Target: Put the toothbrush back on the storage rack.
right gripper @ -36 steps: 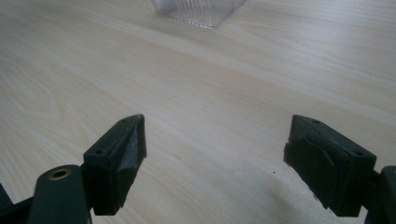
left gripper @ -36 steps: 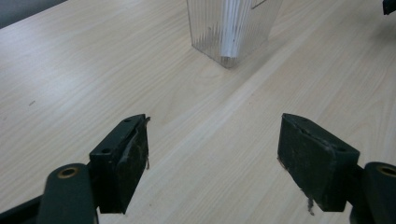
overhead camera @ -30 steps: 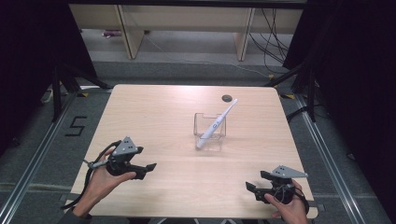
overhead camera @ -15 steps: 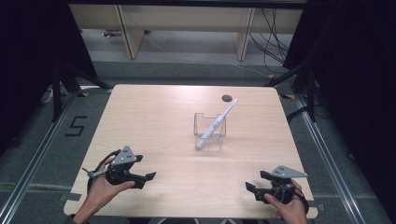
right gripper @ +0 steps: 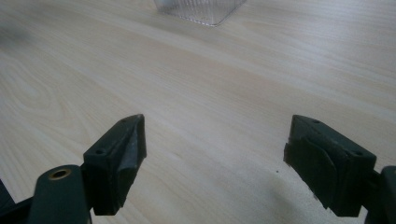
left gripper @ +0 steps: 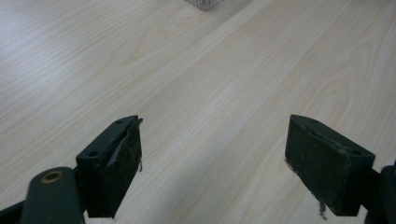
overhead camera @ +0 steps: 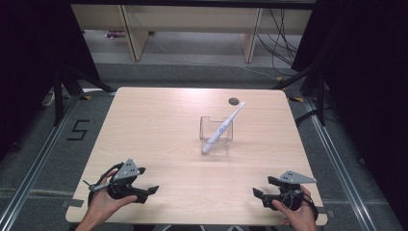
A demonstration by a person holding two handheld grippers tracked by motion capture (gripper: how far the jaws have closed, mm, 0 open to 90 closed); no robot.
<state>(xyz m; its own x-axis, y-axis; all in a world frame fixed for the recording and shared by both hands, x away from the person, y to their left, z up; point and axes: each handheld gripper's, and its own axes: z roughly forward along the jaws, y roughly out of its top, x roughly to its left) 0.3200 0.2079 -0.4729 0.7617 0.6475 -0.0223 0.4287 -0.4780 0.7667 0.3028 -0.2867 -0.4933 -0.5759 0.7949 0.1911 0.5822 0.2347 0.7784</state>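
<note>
A clear plastic holder (overhead camera: 216,134) stands right of the table's middle. A white electric toothbrush (overhead camera: 222,127) leans in it, its head tilted up toward the far right. The holder's base also peeks in at the top of the left gripper view (left gripper: 205,3) and of the right gripper view (right gripper: 201,11). My left gripper (overhead camera: 153,190) rests near the front left edge, open, nothing between its jaws (left gripper: 212,163). My right gripper (overhead camera: 256,193) sits near the front right edge, open and empty too (right gripper: 212,163).
The light wooden table (overhead camera: 159,125) has a small dark hole (overhead camera: 234,101) near its far edge. A floor mark "5" (overhead camera: 78,129) lies left of the table. Shelving and cables stand beyond the far edge.
My left gripper has drawn back toward the front edge and settled lower. The right gripper, holder and toothbrush have stayed put.
</note>
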